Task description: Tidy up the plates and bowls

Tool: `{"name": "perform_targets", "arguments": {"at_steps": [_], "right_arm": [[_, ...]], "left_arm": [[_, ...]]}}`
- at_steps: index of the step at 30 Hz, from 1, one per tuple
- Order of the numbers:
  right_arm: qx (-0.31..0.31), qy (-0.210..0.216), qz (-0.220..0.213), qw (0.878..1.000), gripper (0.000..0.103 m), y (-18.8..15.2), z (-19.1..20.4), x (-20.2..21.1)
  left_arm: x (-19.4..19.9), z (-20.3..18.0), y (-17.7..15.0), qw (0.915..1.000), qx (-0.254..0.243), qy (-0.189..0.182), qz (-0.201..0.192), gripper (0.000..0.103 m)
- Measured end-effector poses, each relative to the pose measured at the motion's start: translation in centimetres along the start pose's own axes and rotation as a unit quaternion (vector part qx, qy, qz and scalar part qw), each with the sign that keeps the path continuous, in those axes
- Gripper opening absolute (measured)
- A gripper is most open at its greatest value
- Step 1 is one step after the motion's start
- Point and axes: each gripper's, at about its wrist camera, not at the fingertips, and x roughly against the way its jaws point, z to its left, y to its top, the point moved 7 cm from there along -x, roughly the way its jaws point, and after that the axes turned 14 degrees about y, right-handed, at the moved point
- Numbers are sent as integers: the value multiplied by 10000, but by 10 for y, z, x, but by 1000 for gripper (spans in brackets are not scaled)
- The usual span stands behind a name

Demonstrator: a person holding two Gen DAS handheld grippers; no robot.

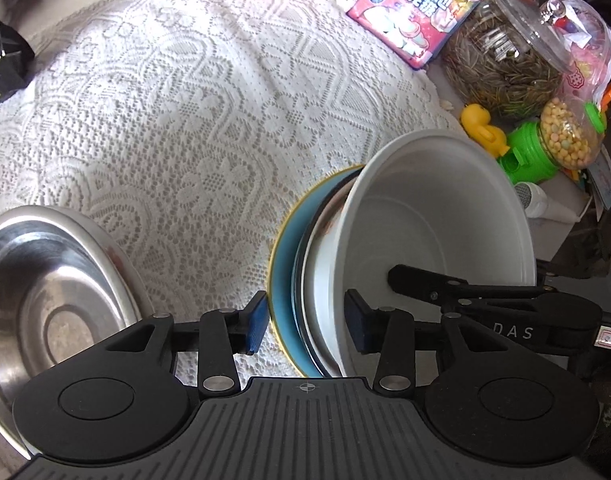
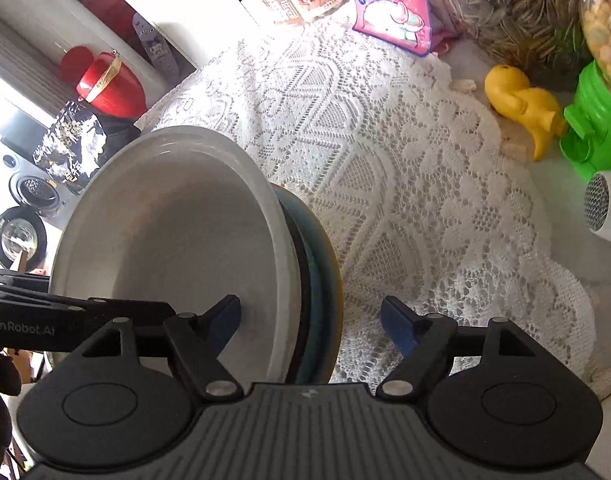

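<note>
A stack of dishes stands on edge between both grippers: a white bowl [image 1: 437, 216] nested against a dark-rimmed dish and a blue plate with a gold rim [image 1: 283, 276]. My left gripper [image 1: 305, 324] straddles the stack's edge, its blue pads on the plate's back and inside the bowl. The stack also shows in the right wrist view, white bowl [image 2: 177, 232] and blue plate [image 2: 325, 280]. My right gripper [image 2: 311, 326] straddles the same stack, one pad inside the bowl, the other apart from the plate. A steel bowl [image 1: 53, 292] sits at left on the lace cloth.
A white lace tablecloth [image 1: 193, 112] covers the table. Along the far right stand a pink snack bag [image 1: 413, 12], a glass jar of seeds [image 1: 501, 64], a yellow duck toy [image 1: 483, 128], a green candy dispenser [image 1: 545, 152] and a white device [image 2: 605, 204].
</note>
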Motion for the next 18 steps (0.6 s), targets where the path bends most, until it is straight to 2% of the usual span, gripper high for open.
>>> {"name": "perform_targets", "arguments": {"at_steps": [6, 13, 16, 18], "right_arm": [[39, -55, 25, 10000, 78, 2, 4, 1], [1182, -346, -705, 9899, 78, 26, 50, 42], [1153, -472, -763, 9893, 78, 34, 51, 43], [1081, -600, -730, 9896, 78, 37, 47, 38]], "left_arm": [[18, -1, 11, 9997, 54, -13, -254, 42], [46, -12, 19, 9956, -371, 352, -782, 38], [52, -9, 22, 9953, -278, 276, -881, 38], [52, -5, 22, 9947, -260, 358, -928, 38]]}}
